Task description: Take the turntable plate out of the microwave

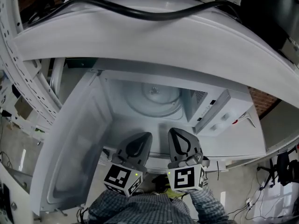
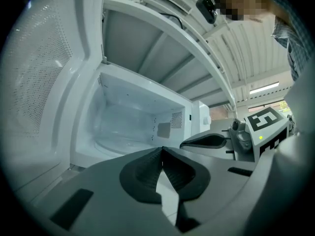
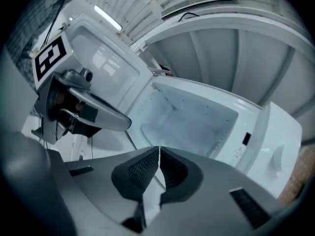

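The white microwave (image 1: 154,78) stands open, its door (image 1: 74,148) swung out to the left. The clear glass turntable plate (image 1: 153,98) lies flat on the cavity floor, and it also shows faintly in the left gripper view as the plate (image 2: 120,140) and in the right gripper view as the plate (image 3: 170,132). My left gripper (image 1: 141,138) and right gripper (image 1: 175,133) sit side by side just outside the front of the cavity, pointing in. Both are shut with nothing between their pads, as seen at the left gripper (image 2: 162,151) and the right gripper (image 3: 159,149). Neither touches the plate.
The control panel (image 1: 219,113) with its knobs lies to the right of the cavity. A black cable (image 1: 154,13) runs across the top of the microwave. The inner face of the open door (image 2: 44,73) stands close at my left. Floor and cables lie below.
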Motion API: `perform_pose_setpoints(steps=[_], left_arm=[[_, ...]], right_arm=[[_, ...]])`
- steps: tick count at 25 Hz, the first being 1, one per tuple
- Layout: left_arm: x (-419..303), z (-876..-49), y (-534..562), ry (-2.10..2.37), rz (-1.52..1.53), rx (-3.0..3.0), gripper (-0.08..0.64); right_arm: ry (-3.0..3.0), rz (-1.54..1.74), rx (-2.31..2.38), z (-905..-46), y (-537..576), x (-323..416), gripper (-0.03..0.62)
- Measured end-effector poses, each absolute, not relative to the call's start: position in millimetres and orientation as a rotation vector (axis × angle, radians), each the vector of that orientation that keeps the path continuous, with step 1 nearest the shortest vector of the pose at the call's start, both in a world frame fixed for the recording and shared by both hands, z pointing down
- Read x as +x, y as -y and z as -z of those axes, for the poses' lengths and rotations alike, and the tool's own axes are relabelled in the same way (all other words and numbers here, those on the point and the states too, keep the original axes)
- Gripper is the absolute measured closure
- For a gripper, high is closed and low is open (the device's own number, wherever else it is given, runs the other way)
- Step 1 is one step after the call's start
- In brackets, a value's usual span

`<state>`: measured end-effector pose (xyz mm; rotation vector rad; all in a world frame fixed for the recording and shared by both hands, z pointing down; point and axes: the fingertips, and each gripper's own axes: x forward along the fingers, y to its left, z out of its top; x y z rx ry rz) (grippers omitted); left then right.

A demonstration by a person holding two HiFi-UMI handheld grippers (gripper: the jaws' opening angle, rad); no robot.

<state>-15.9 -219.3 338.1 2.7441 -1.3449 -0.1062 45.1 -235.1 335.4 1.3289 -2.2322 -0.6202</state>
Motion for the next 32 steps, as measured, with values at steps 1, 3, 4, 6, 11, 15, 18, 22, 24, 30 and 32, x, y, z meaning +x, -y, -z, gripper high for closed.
perform_pose_setpoints(steps=[1, 3, 4, 6, 11, 15, 18, 22, 24, 30, 32], left_arm=[[-17, -338, 221, 1.355, 0.109, 2.739, 0.551], [-19, -338, 222, 1.372, 0.115, 2.731, 0.551], [-20, -338, 223, 1.380, 0.119, 2.725, 0.551], [-23, -339, 225, 1.394, 0.128, 2.709, 0.551], [-26, -338, 225, 1.408, 0.137, 2.699, 0.551], [-29, -338, 227, 1.431, 0.150, 2.683, 0.551], [-29, -338, 227, 1.435, 0.158, 2.679, 0.551], [-27, -336, 227, 1.430, 0.176, 2.678, 0.551], [-28, -335, 227, 1.432, 0.180, 2.677, 0.551], [-30, -335, 227, 1.445, 0.190, 2.664, 0.551], [-30, -334, 227, 1.448, 0.191, 2.665, 0.551]], right_arm=[[2.173, 0.679, 1.305, -336, 239, 43, 0.571], [1.974, 0.863, 1.236, -336, 247, 41, 0.571], [1.854, 0.964, 1.186, -338, 251, 40, 0.571], [1.696, 1.085, 1.082, -343, 260, 37, 0.571], [1.559, 1.097, 0.936, -356, 278, 41, 0.569], [1.507, 1.069, 0.880, -360, 288, 43, 0.569], [1.454, 1.043, 0.821, -368, 292, 42, 0.569], [1.404, 0.995, 0.781, -376, 298, 47, 0.568], [1.363, 0.985, 0.773, -377, 302, 52, 0.568], [1.342, 0.961, 0.717, -378, 309, 53, 0.566], [1.359, 0.946, 0.700, -377, 308, 54, 0.548]])
